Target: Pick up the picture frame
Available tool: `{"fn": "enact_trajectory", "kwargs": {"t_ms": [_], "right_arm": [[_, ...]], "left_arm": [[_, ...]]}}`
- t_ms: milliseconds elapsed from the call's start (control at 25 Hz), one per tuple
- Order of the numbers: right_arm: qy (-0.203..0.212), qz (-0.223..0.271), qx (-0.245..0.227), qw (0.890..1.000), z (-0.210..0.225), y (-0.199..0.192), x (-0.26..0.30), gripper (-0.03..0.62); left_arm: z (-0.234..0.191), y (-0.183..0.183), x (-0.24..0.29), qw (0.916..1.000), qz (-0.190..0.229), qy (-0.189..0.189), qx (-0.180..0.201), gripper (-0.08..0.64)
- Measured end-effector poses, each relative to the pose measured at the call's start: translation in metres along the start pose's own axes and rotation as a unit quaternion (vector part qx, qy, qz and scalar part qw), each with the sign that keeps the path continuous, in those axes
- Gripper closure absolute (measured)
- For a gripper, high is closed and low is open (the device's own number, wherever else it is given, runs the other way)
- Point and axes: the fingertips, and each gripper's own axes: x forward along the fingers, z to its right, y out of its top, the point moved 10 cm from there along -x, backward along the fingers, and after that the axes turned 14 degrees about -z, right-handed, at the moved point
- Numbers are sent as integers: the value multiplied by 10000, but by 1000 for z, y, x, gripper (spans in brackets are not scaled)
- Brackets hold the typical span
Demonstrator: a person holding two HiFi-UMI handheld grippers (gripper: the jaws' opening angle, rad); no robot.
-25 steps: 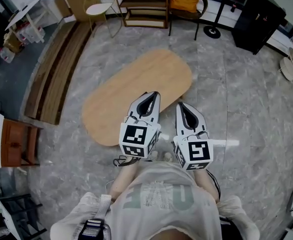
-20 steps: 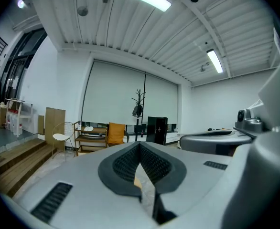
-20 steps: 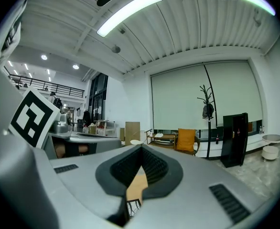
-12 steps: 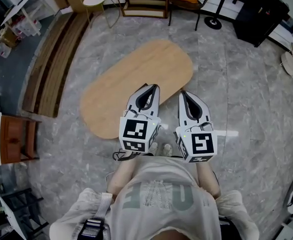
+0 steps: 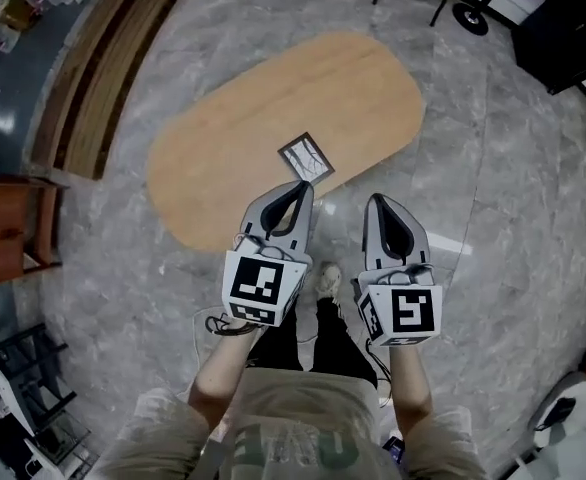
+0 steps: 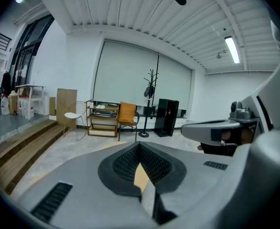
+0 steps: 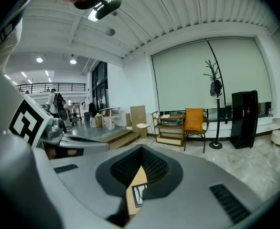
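Change: the picture frame [image 5: 305, 158] now shows in the head view. A second ago and half a second ago it was not visible there. Both tools have come down toward the counter [image 5: 223, 168], and the view has tipped lower, so the far shelf and chair are gone from the top edge.

The frame lies flat near the counter's close edge. It is just ahead of the left hand-held gripper [image 5: 299, 190] tips, and ahead and to the left of the right hand-held gripper [image 5: 381, 204]. Neither tool touches it.

Jaws: both pairs are closed together with nothing in them. In each gripper view only a thin slit remains between the pads. Counter wood shows through the left slit, and the frame [image 7: 138, 195] shows through the right one, lying ahead and not held.

Judgement: this is the approach stage, no grasp yet. The left tool looks better placed. Its jaws need to open before they can take the frame's edge. A thin frame lying flat will probably be awkward to get under.
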Motion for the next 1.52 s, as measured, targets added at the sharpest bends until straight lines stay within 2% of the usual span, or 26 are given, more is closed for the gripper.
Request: {"fn": "enact_trajectory", "kwargs": {"t_ms": [240,440,560,720,880,1240,1400,1520], "right_arm": [[127,-353,-140,9992,-5,-66,60,588],[112,-874,55,9961,-5,-133,88,588],[231,-1090,105,9937,-15,-168,109,588],[330,-1304,232,9906,-23,-200,125,588],[316,-1340,232,9902,-21,-217,137,588],[322,-1524,54,9878,-22,-237,142,588],[384,-1624,-464,9849,-21,-232,147,588],[537,-1691,-1353,9748,-26,-227,164,588]], "left_arm": [[-21,-65,41,9997,-98,89,-226,552],[-20,-136,80,9973,-623,119,-365,552],[-27,-173,98,9952,-741,131,-631,552],[-24,-203,108,9934,-892,101,-719,552],[-24,-219,116,9934,-905,60,-704,552],[-30,-243,111,9906,-1064,220,-828,552],[-32,-241,114,9908,-997,237,-888,552],[-41,-236,115,9914,-921,306,-876,552]]}}
